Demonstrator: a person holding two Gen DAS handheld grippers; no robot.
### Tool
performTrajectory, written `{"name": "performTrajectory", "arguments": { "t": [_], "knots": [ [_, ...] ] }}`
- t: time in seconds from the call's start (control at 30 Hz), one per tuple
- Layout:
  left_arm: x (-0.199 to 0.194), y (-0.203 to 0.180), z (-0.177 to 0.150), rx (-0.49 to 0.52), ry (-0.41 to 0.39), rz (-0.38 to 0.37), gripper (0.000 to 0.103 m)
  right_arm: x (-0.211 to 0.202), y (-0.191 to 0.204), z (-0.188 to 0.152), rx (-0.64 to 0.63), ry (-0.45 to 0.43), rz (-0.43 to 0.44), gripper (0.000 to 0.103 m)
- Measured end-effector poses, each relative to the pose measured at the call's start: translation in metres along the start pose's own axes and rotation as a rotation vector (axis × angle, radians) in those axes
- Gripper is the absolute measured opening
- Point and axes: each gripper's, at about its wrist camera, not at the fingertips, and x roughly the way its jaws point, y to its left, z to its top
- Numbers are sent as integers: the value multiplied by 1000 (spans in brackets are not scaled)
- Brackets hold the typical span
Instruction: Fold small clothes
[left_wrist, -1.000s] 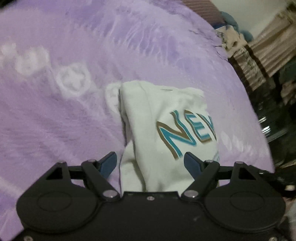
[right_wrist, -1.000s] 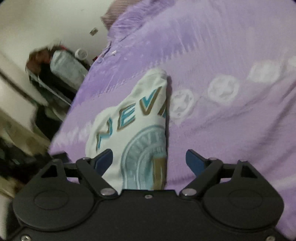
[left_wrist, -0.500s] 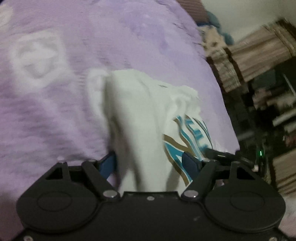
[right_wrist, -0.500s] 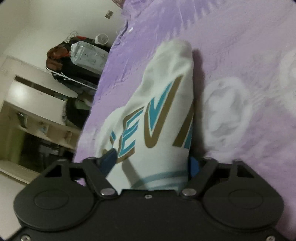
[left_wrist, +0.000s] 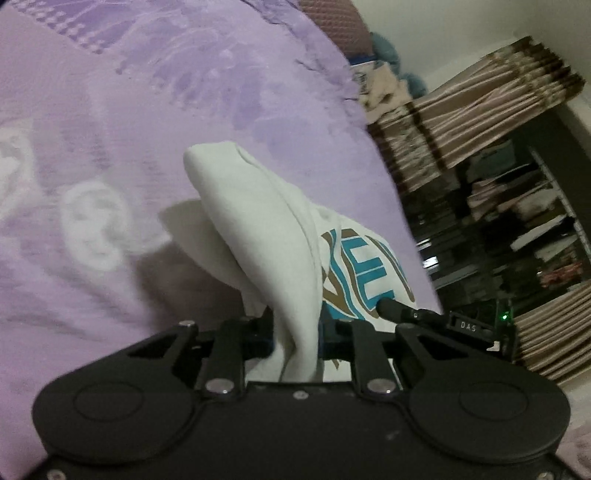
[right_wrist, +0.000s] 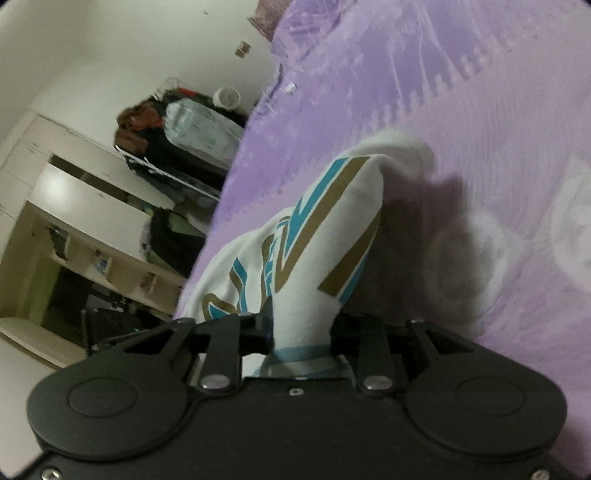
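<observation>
A small white cotton shirt with teal and brown letters (left_wrist: 280, 236) is lying on a soft purple bed cover with pale round patterns (left_wrist: 110, 110), and its near edge is bunched and lifted up off the cover. That edge is pinched between the closing jaws of the black left gripper (left_wrist: 295, 332), while another part of the near edge is squeezed between the closing jaws of the black right gripper (right_wrist: 301, 328). Plenty of bare purple cover is seen beyond the shirt's far edge, but the bed's side is close by, with brown striped curtains (left_wrist: 480, 110) and cream shelves (right_wrist: 74, 221) past it.
</observation>
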Motion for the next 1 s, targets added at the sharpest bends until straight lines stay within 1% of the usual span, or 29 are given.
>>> {"name": "performTrajectory", "arguments": {
  "t": [0.03, 0.13, 0.23, 0.3, 0.37, 0.4, 0.47, 0.5, 0.53, 0.6, 0.63, 0.7, 0.73, 0.77, 0.8, 0.83, 0.87, 0.9, 0.93, 1.0],
  "knots": [
    [7, -10, 1, 5, 4, -7, 16, -12, 3, 4, -1, -8, 0, 23],
    [33, -36, 3, 33, 29, -30, 16, -48, 8, 14, -25, -26, -43, 23],
    [75, -48, 2, 20, 68, -69, 17, -82, 2, 22, -31, -47, -98, 23],
    [106, -50, -1, 16, 104, -66, 17, -99, -9, 26, -33, -57, -136, 23],
    [135, -48, -4, 19, 143, -34, 18, -109, -27, 27, -20, -58, -180, 23],
    [149, -46, -6, 28, 161, -3, 21, -110, -39, 26, -7, -55, -203, 23],
    [170, -41, -11, 44, 180, 85, 32, -105, -67, 21, 30, -35, -245, 24],
    [179, -37, -12, 52, 187, 125, 57, -103, -80, 18, 52, -28, -262, 25],
    [184, -34, -12, 45, 187, 155, 68, -97, -93, 13, 71, -25, -287, 29],
    [185, -26, -15, -3, 176, 142, 71, -95, -111, 6, 93, -47, -318, 39],
    [184, -24, -15, -8, 181, 138, 71, -96, -117, 1, 115, -62, -314, 44],
    [181, -24, -12, -16, 217, 137, 72, -98, -123, -3, 154, -89, -273, 45],
    [176, -22, -8, -27, 233, 147, 72, -99, -120, -3, 148, -88, -274, 48],
    [168, -24, -6, -28, 232, 168, 72, -102, -117, -2, 135, -85, -298, 49],
    [158, -28, -4, -9, 223, 201, 75, -109, -112, -2, 115, -85, -341, 55],
    [148, -37, -3, 26, 207, 241, 76, -114, -103, -2, 88, -85, -400, 65],
    [138, -47, -3, 64, 186, 293, 77, -120, -93, -3, 58, -89, -485, 71],
    [129, -56, -5, 103, 163, 348, 78, -127, -78, -6, 22, -101, -594, 79],
    [120, -69, -10, 141, 144, 412, 78, -135, -67, -12, -19, -119, -690, 80],
    [107, -92, -20, 218, 121, 536, 78, -143, -32, -23, -135, -159, -896, 80]
  ]
}}
